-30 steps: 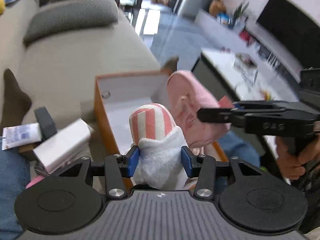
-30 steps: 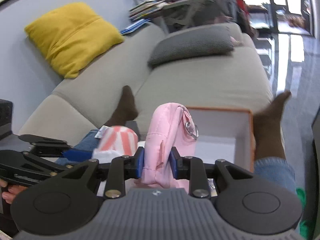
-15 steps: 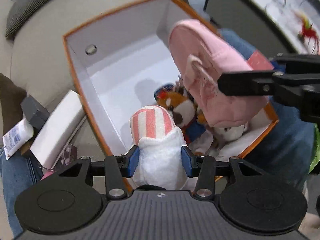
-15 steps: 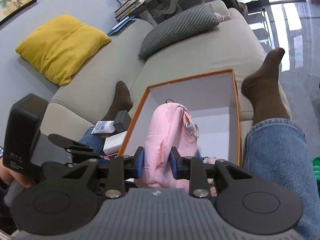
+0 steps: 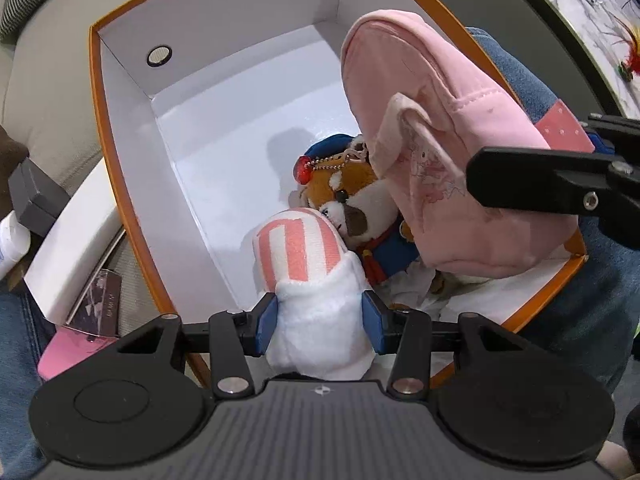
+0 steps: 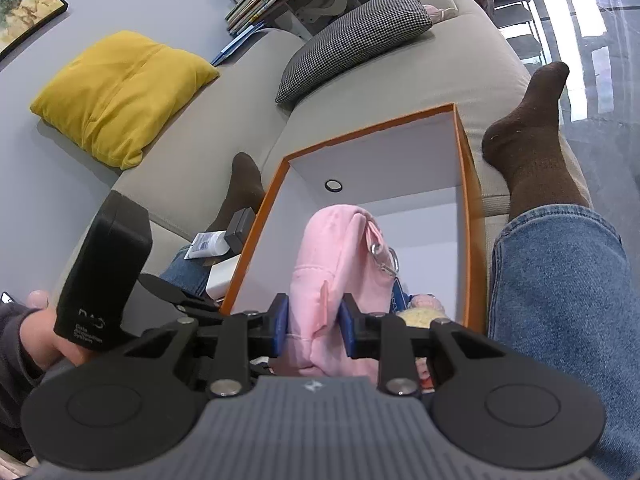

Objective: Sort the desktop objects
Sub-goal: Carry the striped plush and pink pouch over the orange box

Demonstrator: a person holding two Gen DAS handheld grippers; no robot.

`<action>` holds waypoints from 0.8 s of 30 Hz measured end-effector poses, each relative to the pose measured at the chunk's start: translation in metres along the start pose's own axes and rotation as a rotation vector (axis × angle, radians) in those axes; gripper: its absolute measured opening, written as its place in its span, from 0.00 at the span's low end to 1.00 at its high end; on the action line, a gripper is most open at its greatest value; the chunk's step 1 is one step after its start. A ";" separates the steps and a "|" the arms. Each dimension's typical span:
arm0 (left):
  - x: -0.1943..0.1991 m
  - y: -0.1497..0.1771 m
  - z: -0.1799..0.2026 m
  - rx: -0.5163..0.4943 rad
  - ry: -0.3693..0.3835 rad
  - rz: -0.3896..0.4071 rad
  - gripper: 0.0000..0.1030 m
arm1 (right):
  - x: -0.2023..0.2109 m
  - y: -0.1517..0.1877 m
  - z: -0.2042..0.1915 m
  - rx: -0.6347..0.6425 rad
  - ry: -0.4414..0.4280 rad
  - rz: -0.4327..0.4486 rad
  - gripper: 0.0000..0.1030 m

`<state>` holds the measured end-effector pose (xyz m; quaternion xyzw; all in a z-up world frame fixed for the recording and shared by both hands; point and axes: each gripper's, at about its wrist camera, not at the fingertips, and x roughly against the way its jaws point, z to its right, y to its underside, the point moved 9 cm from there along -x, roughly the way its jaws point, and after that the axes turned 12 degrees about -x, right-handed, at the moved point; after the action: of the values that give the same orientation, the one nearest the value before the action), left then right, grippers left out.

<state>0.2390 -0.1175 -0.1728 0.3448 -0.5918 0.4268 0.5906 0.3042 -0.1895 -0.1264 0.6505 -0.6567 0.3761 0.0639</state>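
black grippers with blue pads [image 5: 266, 322] and silver screws; blue jeans [image 6: 560, 300], brown socks [image 6: 524, 128], dark sleeve [image 6: 12, 344].

The pink pouch [image 5: 452, 160] you carried covered the right half of the plush fox [image 5: 344, 204] and most of the white and yellow toys beneath it, so you could not tell what those were. Your left gripper [image 5: 319, 316] hid the lower end of the striped plush [image 5: 308, 280]. Beside the orange box [image 5: 120, 184], the tube [image 5: 10, 240] was cut by the picture's edge, its print too small to read.
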 end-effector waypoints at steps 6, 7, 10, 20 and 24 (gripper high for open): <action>0.014 0.000 -0.001 0.015 0.101 0.045 0.56 | 0.000 0.001 -0.002 0.004 0.012 -0.006 0.28; 0.016 0.001 -0.003 0.023 0.118 0.054 0.56 | 0.001 0.001 -0.003 0.004 0.015 -0.008 0.28; 0.018 0.005 -0.005 0.053 0.169 0.078 0.57 | 0.001 0.000 -0.005 0.001 0.024 -0.008 0.28; 0.026 0.009 0.004 0.038 0.239 0.155 0.57 | -0.001 -0.004 -0.014 0.004 0.043 -0.008 0.28; 0.027 0.014 0.007 -0.021 0.231 0.216 0.59 | -0.005 -0.012 -0.021 -0.040 0.008 -0.013 0.28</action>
<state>0.2216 -0.1152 -0.1470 0.2214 -0.5580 0.5185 0.6089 0.3077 -0.1722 -0.1092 0.6520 -0.6596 0.3649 0.0818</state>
